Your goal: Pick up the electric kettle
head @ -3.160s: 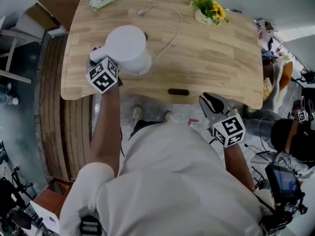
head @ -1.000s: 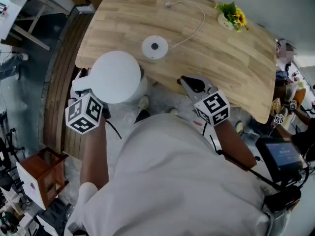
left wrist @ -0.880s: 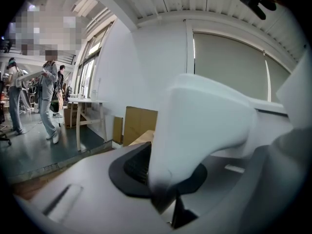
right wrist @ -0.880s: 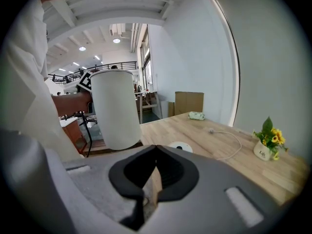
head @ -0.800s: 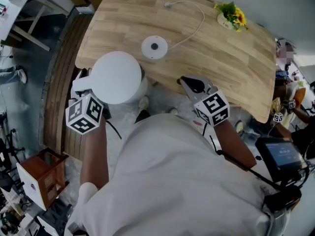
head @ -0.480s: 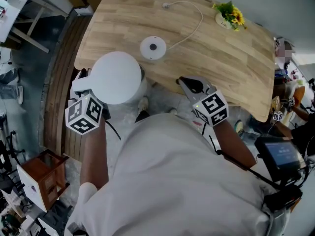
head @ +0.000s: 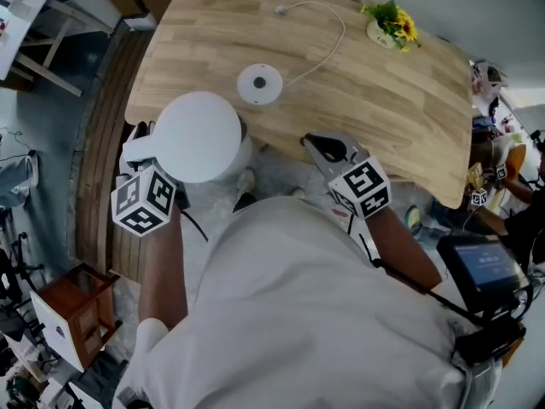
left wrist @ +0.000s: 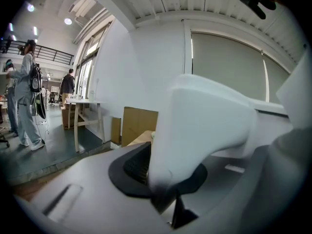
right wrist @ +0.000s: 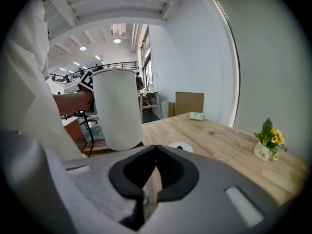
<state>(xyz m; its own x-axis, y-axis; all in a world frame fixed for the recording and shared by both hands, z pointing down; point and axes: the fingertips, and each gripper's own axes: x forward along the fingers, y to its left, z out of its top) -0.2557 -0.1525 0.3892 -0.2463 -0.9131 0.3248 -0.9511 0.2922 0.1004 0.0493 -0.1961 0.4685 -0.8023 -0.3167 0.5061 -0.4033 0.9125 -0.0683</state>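
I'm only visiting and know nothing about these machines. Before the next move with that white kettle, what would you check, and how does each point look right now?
1. Left gripper clamped on the electric kettle by its handle: ok.
2. Kettle clear of its base: ok. The base sits alone on the table.
3. Kettle upright: ok, judging by the right gripper view.
4. Right gripper empty, jaws together: ok.
5. Cord free of the kettle: ok. It runs only from the base.
6. Water inside: cannot tell, since the lid covers it.
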